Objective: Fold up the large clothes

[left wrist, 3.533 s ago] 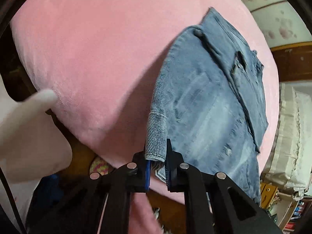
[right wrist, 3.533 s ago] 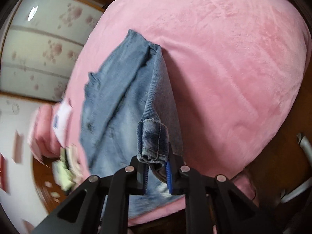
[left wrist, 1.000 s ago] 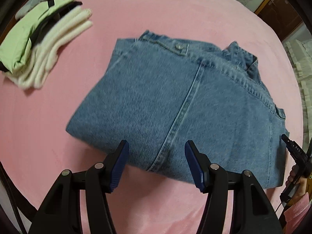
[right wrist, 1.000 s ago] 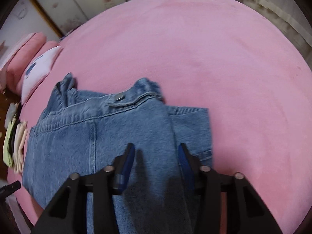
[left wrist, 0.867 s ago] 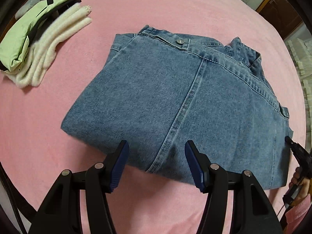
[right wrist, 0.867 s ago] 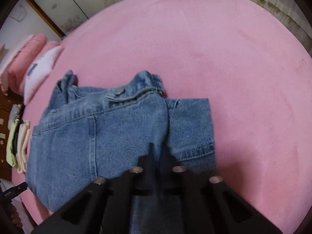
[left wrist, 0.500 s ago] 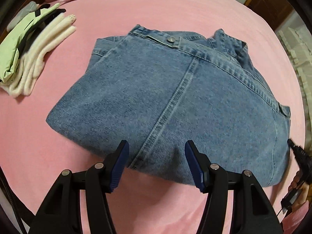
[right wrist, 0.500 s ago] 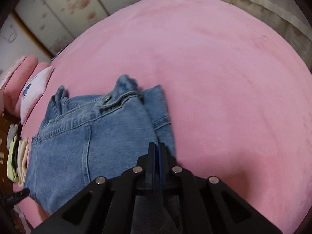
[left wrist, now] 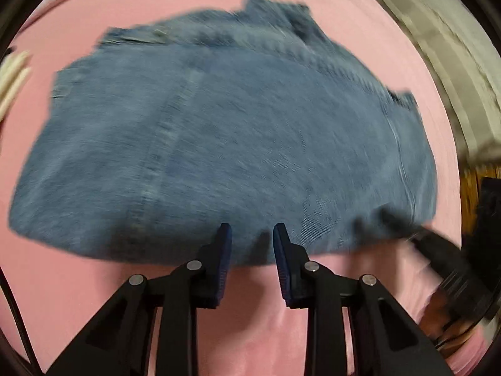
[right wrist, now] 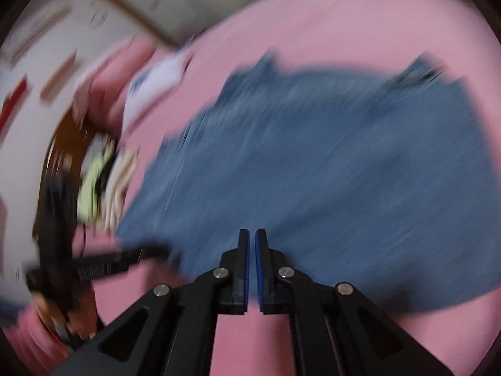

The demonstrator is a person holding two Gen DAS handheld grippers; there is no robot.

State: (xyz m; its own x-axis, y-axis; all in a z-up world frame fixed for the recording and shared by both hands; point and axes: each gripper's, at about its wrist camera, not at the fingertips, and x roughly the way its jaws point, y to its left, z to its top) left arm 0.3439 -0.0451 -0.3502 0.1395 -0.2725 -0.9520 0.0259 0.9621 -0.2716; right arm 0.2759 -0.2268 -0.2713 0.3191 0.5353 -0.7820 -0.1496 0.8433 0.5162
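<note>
On the pink blanket [left wrist: 281, 9] lies the folded denim jacket [left wrist: 238, 144], spread flat with a long seam running down its back, and both views of it are smeared with motion blur. Just short of the jacket's near edge sits the left gripper [left wrist: 252, 235], its blue-padded fingers [left wrist: 224, 250] parted with a clear gap between them and nothing in that gap; the tips overlap the fold's edge in the left wrist view, though I cannot tell if they touch the cloth. The right gripper [right wrist: 251, 238] sits at the near edge of the jacket [right wrist: 328, 169] too, its fingers drawn almost together, only a thin slit between the pads, with no fabric visibly caught there. Off to the left in the right wrist view, a blurred stack of pale green and cream clothes [right wrist: 100, 175] lies near the blanket's edge, well apart from the jacket, and a pink pillow [right wrist: 103, 87] lies beyond it.
</note>
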